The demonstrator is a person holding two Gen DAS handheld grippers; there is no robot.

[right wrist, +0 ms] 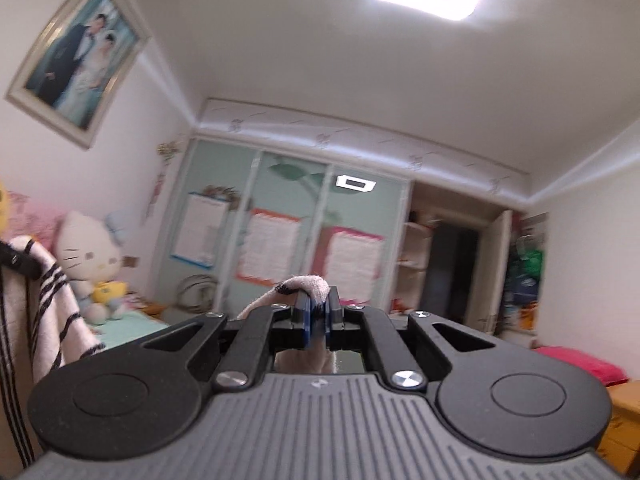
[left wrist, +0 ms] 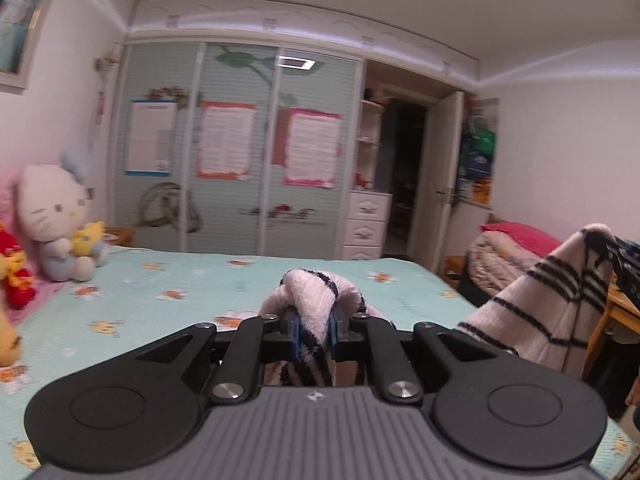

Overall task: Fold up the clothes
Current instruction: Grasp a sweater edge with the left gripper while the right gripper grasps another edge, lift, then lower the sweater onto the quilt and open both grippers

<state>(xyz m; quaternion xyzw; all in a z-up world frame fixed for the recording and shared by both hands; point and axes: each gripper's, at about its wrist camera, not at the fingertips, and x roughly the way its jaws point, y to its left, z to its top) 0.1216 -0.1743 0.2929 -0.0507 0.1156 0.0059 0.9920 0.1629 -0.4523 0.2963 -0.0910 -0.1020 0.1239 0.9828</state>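
Note:
A white fleecy garment with black stripes (left wrist: 316,300) hangs lifted above the bed. My left gripper (left wrist: 314,326) is shut on a bunched edge of it, the cloth bulging over the blue pads. More of the garment (left wrist: 560,304) stretches away to the right in the left wrist view, up toward the other gripper at the frame edge. My right gripper (right wrist: 318,314) is shut on another edge of the striped garment (right wrist: 308,286), pointing slightly upward. At the left of the right wrist view the garment (right wrist: 48,312) drapes down from the other gripper.
The bed with a mint flower-print cover (left wrist: 192,280) lies below. Plush toys (left wrist: 56,220) sit at its left end by the wall. A sliding wardrobe (left wrist: 240,148) stands behind, an open doorway (left wrist: 408,176) to its right. A wooden table edge (left wrist: 624,312) and pink bedding (left wrist: 516,240) are at right.

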